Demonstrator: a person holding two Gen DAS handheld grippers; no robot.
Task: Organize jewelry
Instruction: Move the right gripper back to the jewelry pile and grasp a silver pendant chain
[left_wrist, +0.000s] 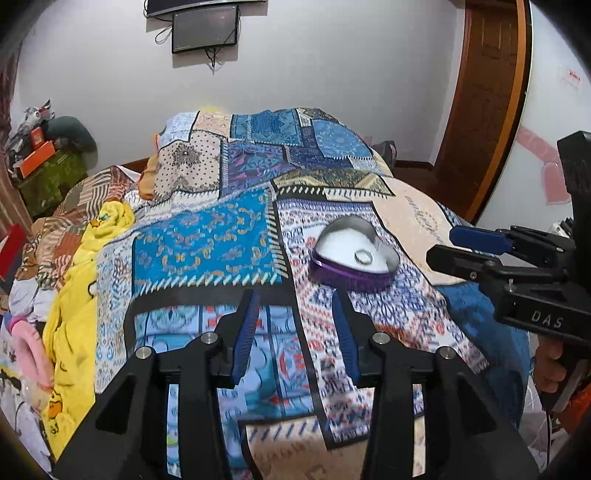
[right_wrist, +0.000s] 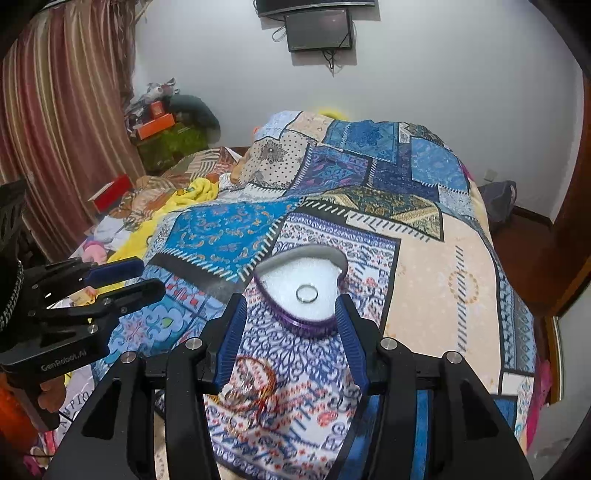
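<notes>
At the far left of the left wrist view, a yellow blanket (left_wrist: 75, 291) printed with cartoon ducks lies bunched along the edge of the bed (left_wrist: 207, 236), and a pink ring-shaped thing (left_wrist: 27, 354) rests beside it, too close to the rim to make out. A patchwork quilt (left_wrist: 236, 162) in blue, cream and orange covers the bed. The left tool (left_wrist: 295, 332) hangs over the quilt with its blue-padded fingers (left_wrist: 245, 332) partly apart and nothing between them.

Further right on the quilt sits a heart-shaped purple jewelry box (left_wrist: 352, 278), open at the top and lined with white foam. A silver ring (left_wrist: 364, 256) lies flat on that foam, near the side of the box that faces the right tool. The right tool (left_wrist: 439, 243) reaches in from the right edge with its tips near the box but apart from it. Its jaws stand partly apart and empty. A hand (left_wrist: 552, 365) grips its handle below.

In the right wrist view the left tool (right_wrist: 149, 277) shows at the left edge, jaws parted, above the quilt (right_wrist: 436, 280). The right tool (right_wrist: 291, 347) frames the near rim of the jewelry box (right_wrist: 306, 326). The ring (right_wrist: 306, 292) lies on the foam just beyond the fingertips, which do not touch it. Below, between the tool's arms, several thin bangles (right_wrist: 251, 391) and small rings lie in a loose cluster on the quilt. They are blurred, so I cannot tell how many there are. A dark screen (right_wrist: 319, 29) hangs on the white wall behind.
</notes>
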